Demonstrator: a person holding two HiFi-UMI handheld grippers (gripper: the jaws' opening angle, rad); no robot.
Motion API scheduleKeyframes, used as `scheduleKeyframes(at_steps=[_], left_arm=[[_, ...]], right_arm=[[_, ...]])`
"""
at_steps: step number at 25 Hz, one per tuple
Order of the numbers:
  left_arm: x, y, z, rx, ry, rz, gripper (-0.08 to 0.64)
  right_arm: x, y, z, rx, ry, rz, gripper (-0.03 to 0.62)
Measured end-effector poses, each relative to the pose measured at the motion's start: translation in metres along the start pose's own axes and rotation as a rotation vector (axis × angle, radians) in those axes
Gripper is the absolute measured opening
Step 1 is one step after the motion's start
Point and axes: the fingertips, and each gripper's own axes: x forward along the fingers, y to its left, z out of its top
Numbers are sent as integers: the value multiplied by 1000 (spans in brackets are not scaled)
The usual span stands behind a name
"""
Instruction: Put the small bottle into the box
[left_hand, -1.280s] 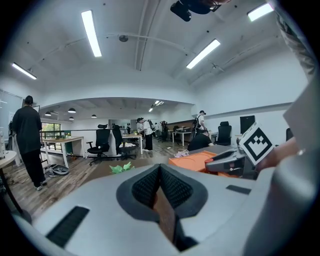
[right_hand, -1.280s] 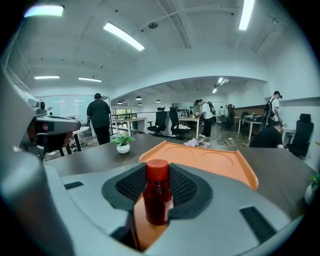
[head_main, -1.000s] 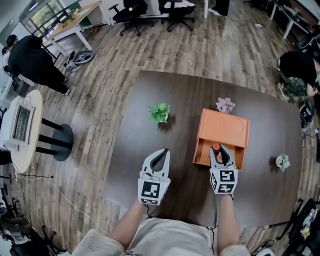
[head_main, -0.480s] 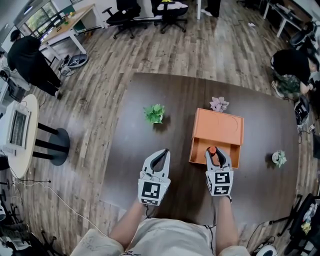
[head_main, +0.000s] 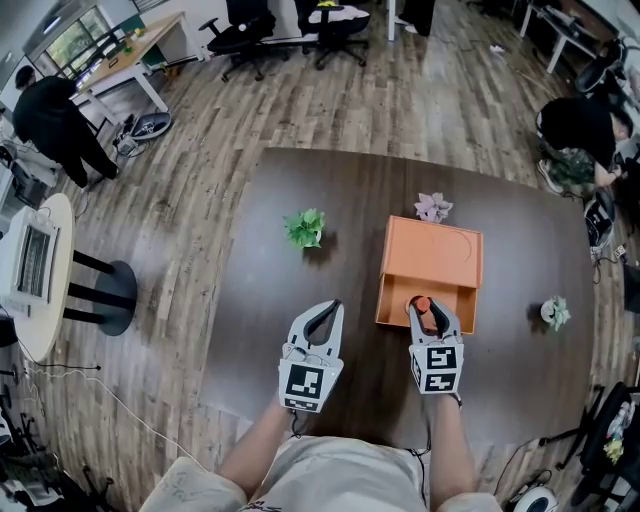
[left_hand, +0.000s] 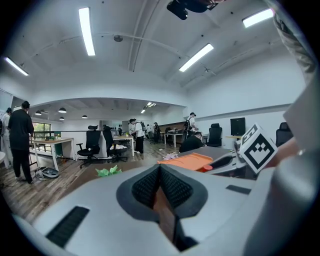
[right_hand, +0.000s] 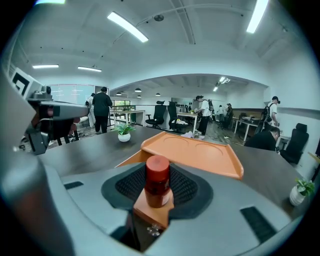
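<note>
The small bottle (head_main: 422, 304), dark with a red cap, stands upright between the jaws of my right gripper (head_main: 424, 309), which is shut on it. It hangs over the near, open end of the orange box (head_main: 431, 258). In the right gripper view the bottle (right_hand: 158, 181) fills the middle and the box's (right_hand: 195, 151) flat orange lid lies just beyond it. My left gripper (head_main: 322, 313) rests to the left of the box over the dark table, shut with nothing in it. In the left gripper view its pads (left_hand: 148, 186) meet, and the box (left_hand: 186, 160) shows at the right.
On the brown table (head_main: 300, 290) stand a green plant (head_main: 304, 228), a pink one (head_main: 433, 208) behind the box, and a small potted one (head_main: 551, 312) at the right. Office chairs, desks and people ring the table. A round white table (head_main: 35, 270) stands at the left.
The head camera has shifted a little. The right gripper still holds the bottle over the box's near end, and the left gripper stays where it was.
</note>
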Motion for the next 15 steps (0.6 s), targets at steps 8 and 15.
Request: scheduleKeyframes(at_steps=[8, 15], left_arm=[[-1, -1, 1, 3, -6, -1, 2], [-6, 5, 6, 0, -22, 9, 2]], right_arm=[[2, 6, -2, -37, 7, 24, 236], [-11, 3, 16, 2, -59, 11, 270]])
